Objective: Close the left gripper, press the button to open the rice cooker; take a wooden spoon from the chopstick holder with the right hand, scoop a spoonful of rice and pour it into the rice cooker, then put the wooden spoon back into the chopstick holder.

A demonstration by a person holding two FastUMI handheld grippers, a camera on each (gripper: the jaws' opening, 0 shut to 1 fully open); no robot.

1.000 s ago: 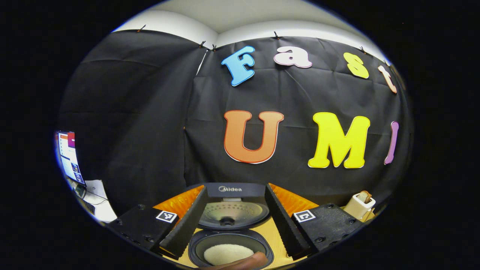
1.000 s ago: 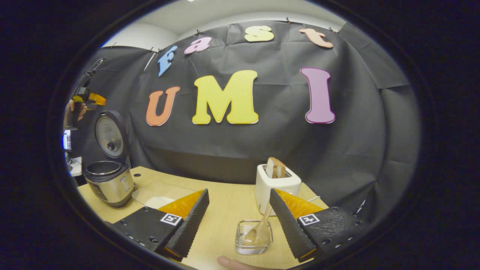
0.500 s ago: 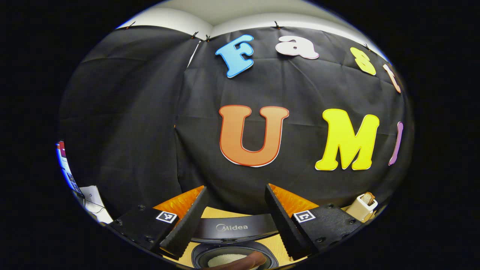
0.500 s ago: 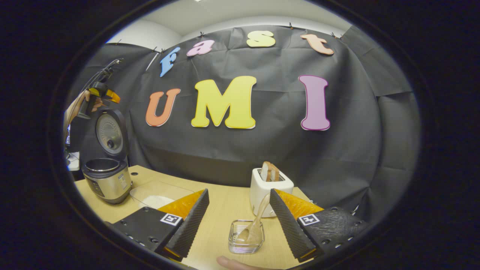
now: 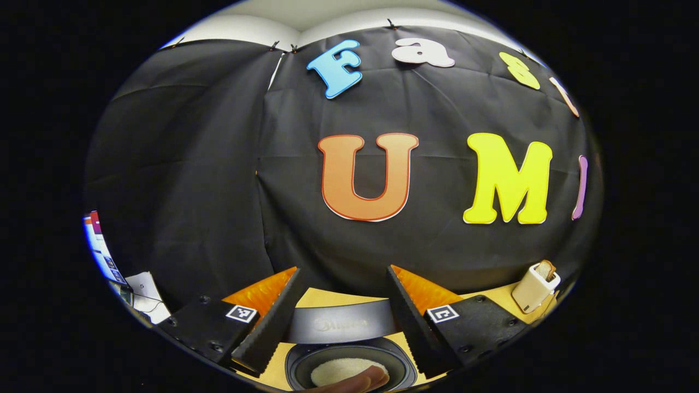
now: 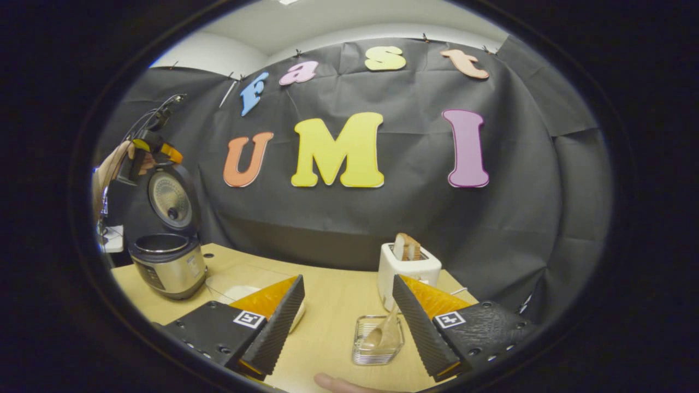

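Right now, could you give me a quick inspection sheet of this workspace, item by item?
Surface: wooden table, pale.
Job's things: rice cooker at the table's left with lid raised, rice inside; wooden spoon standing in the clear chopstick holder; clear rice container.
Clutter: white toaster with bread.
Grippers: left gripper open above the cooker; right gripper open, facing the holder.
Cables: thin wires above the far gripper.
Surroundings: black cloth wall; a monitor at the left.
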